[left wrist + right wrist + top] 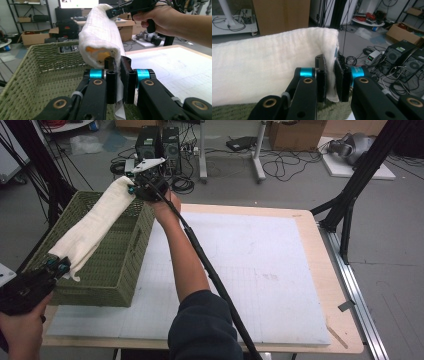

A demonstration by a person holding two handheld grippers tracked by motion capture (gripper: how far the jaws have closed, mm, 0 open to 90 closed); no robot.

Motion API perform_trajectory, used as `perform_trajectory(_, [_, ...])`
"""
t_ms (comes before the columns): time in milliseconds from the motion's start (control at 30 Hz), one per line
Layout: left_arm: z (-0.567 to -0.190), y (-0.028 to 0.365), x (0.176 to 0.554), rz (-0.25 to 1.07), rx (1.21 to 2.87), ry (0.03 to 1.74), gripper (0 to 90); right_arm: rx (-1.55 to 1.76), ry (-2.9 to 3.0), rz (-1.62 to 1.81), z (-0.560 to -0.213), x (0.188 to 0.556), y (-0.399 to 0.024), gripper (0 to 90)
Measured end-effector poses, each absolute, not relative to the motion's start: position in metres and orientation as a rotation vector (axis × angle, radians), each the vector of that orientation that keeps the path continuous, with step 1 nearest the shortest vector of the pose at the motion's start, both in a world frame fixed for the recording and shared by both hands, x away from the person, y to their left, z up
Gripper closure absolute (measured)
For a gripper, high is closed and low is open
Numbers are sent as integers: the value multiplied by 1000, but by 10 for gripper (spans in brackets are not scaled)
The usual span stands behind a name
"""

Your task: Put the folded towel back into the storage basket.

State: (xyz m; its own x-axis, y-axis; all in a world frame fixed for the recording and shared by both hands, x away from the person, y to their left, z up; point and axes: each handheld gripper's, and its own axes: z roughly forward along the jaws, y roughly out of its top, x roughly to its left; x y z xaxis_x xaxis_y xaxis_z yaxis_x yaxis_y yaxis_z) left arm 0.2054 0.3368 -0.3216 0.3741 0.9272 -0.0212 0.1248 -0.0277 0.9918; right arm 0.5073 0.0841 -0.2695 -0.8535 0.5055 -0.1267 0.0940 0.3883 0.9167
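Note:
A folded white cloth point(95, 222) is stretched in the air over a green woven basket point(117, 270) at the left of the table. My left gripper point(60, 266) is shut on the cloth's near end, by the basket's front corner. My right gripper point(135, 187) is shut on the far end, above the basket's back rim. In the left gripper view the cloth point(100, 37) rolls away from my jaws toward the other gripper point(117, 11), with a yellow patch inside the fold. In the right gripper view the cloth point(269, 72) hangs to the left of my jaws.
A white gridded mat point(260, 270) covers the wooden table point(345, 320) to the right of the basket. The right gripper's black cable point(215, 280) runs along the forearm across the mat. Computers, cables and boxes lie on the floor beyond the table.

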Motion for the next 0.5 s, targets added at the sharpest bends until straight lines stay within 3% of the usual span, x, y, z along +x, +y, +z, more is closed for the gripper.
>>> perform_trajectory(433, [-333, 345, 213, 870, 1486, 1124, 829, 544, 2288, 1394, -281, 516, 120, 811])
perform_trajectory(500, [-335, 346, 215, 871, 1489, 1146, 768, 550, 2285, 1384, -284, 516, 127, 738])
